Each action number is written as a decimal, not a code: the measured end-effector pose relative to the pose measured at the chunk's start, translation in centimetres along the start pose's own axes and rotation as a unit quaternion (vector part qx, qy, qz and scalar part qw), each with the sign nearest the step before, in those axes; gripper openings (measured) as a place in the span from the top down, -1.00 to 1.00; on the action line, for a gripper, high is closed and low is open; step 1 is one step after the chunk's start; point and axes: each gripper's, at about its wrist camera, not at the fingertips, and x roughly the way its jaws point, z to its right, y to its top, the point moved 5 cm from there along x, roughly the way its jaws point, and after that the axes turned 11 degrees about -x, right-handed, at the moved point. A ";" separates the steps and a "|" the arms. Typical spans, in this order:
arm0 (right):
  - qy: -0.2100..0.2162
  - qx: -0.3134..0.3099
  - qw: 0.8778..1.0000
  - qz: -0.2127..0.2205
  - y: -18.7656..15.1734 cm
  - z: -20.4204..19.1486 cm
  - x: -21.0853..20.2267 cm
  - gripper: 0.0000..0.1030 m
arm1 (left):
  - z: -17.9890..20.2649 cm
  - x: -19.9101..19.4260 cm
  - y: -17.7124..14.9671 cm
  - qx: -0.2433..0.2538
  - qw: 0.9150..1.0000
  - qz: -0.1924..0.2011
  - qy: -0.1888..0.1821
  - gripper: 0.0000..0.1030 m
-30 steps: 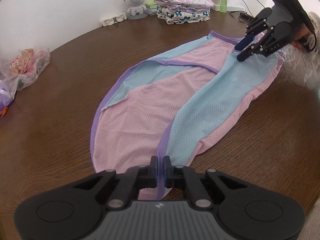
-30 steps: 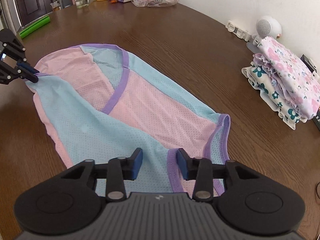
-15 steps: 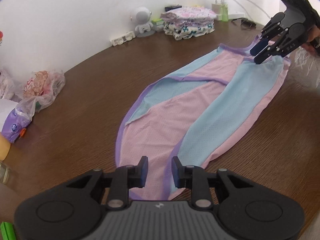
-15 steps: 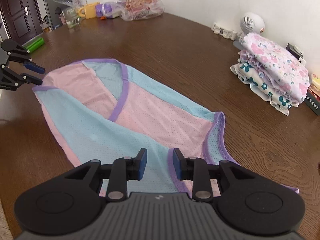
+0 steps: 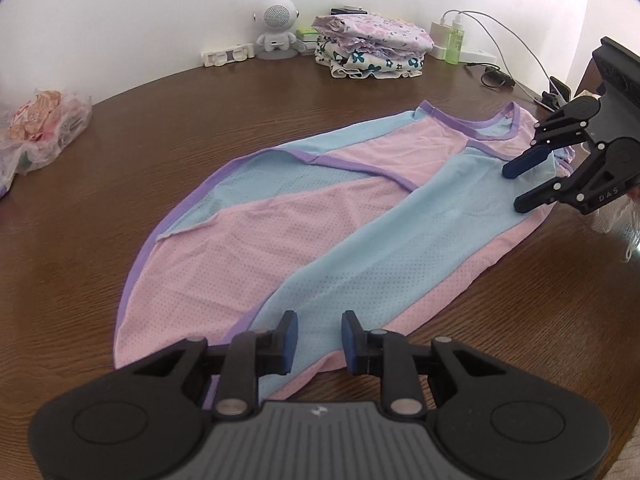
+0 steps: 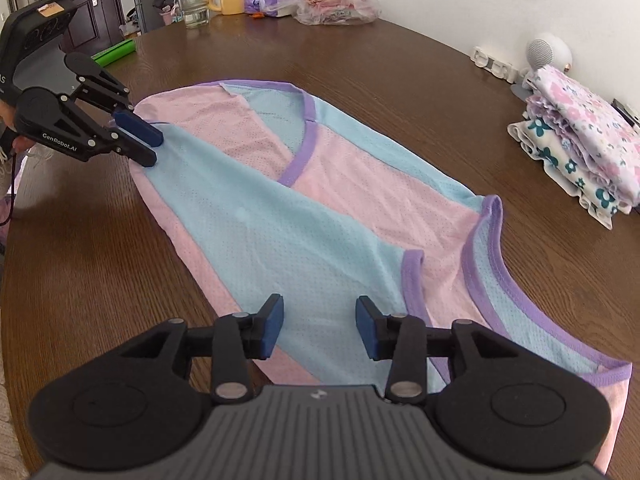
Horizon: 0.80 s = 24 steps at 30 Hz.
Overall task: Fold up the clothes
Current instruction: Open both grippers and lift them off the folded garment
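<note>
A pink and light-blue mesh garment with purple trim [image 5: 320, 216] lies flat along the brown table, one side folded over its middle; it also shows in the right wrist view [image 6: 304, 208]. My left gripper [image 5: 317, 340] is open and empty over the garment's near end, and shows in the right wrist view [image 6: 154, 148] at the far end. My right gripper [image 6: 319, 330] is open and empty over the neckline end, and shows in the left wrist view [image 5: 514, 186] at the far right.
A stack of folded floral clothes [image 5: 370, 54] [image 6: 580, 152], a white robot-shaped speaker [image 5: 276, 26], a charger and green bottle [image 5: 454, 42] stand by the wall. Plastic bags [image 5: 40, 128], a yellow mug [image 6: 232, 0] and a glass [image 6: 192, 10] sit at the other end.
My left gripper opened and let go of the garment's end. My right gripper opened wider. Both pulled back a little and the garment now lies flat.
</note>
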 end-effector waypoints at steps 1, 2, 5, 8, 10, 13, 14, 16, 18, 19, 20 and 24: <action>0.000 0.006 1.000 0.002 -0.6 0.3 -0.3 0.13 | -0.1 -0.2 -0.2 0.003 1.000 -0.001 0.003 0.56; -0.004 0.009 1.000 0.001 -1.1 0.6 -0.6 0.13 | -0.3 -0.3 -0.3 0.001 1.000 -0.003 0.006 0.55; -0.004 0.004 1.000 0.003 -2.8 1.1 -1.8 0.13 | -1.0 -0.8 -0.8 -0.005 1.000 -0.007 0.016 0.47; -0.011 0.011 1.000 -0.002 -4.2 2.0 -2.6 -0.15 | -1.2 -0.9 -0.8 -0.010 1.000 -0.009 0.023 0.46; -0.007 0.032 0.999 0.009 -4.9 2.6 -3.0 -0.15 | -1.1 -0.9 -0.8 -0.008 0.999 -0.010 0.029 0.46; -0.020 0.051 0.997 0.049 -5.2 3.3 -5.6 -0.14 | -0.7 -1.0 -0.5 0.001 0.999 -0.016 0.049 0.50; -0.037 0.057 0.996 0.053 -5.5 3.8 -6.7 -0.15 | -0.2 -1.2 -0.2 0.007 0.999 -0.009 0.047 0.52; -0.072 0.069 0.993 0.061 -6.2 4.9 -8.9 -0.15 | 1.0 -1.7 0.5 0.019 0.999 0.006 0.041 0.51; -0.115 0.083 0.989 0.039 -7.6 6.3 -10.0 -0.14 | 2.5 -1.8 1.1 0.034 0.999 0.017 0.031 0.51; -0.125 0.097 0.987 0.032 -8.3 7.1 -10.1 -0.12 | 3.4 -1.6 1.5 0.043 0.999 0.020 0.025 0.51; -0.135 0.111 0.984 0.024 -9.0 7.8 -10.2 0.00 | 4.2 -1.4 1.8 0.051 0.998 0.023 0.019 0.51; -0.132 0.127 0.983 0.013 -10.9 9.2 -9.2 0.23 | 7.4 0.4 2.6 0.081 0.997 0.014 -0.009 0.52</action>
